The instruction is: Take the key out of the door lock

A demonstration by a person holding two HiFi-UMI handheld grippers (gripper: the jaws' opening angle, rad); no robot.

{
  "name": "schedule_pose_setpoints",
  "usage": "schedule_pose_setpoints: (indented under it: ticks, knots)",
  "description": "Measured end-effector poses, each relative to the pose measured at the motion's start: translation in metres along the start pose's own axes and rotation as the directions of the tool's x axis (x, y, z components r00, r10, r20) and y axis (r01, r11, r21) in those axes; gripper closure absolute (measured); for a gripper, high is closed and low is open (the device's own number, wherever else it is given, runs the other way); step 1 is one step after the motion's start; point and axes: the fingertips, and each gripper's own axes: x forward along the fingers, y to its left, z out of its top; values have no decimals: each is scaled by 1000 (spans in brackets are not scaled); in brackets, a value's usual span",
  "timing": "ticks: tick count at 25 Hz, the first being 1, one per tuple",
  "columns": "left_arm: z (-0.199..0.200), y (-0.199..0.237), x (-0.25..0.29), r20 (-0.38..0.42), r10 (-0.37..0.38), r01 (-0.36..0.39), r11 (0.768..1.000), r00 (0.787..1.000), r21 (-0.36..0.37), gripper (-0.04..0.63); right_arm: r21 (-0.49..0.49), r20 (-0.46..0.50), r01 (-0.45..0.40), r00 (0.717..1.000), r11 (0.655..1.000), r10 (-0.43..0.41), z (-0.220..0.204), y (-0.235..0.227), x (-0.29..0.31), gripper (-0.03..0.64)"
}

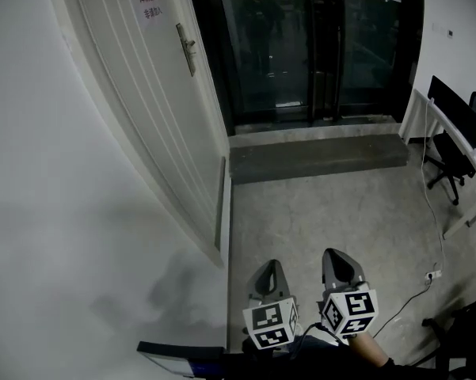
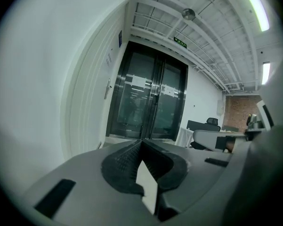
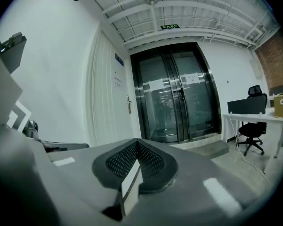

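Left gripper [image 1: 271, 264], right gripper [image 1: 333, 254] closed, far from door handle [image 1: 187, 47].

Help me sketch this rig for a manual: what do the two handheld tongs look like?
Both are grey moulded bodies that taper to a rounded tip. The left tongs and the right tongs each carry a white cube printed with black square markers. Seen up close, the pads are black with a fine dotted grid and sit in a curved dark surround.
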Motion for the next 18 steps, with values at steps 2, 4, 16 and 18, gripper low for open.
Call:
schedule_pose_setpoints:
  ticks: [2, 4, 16, 18]
  knots:
    - [6, -4, 21, 3, 6, -6, 1000, 1000, -3, 595, -4, 3, -5, 1000, 1000, 5, 6, -13, 17, 615]
    - [12, -7, 39, 13, 15, -15, 1000, 1000, -8, 595, -5, 7, -6, 1000, 1000, 6, 11, -26, 32, 615]
    - [26, 5, 136, -18, 9, -10, 1000, 1000, -21, 595, 17, -7, -9, 1000, 1000, 9, 16, -63, 122, 615]
    - [34, 13, 159, -11, 6, -6, 1000, 1000, -15, 595, 18, 5, -6, 1000, 1000, 6, 21, -67, 145, 615]
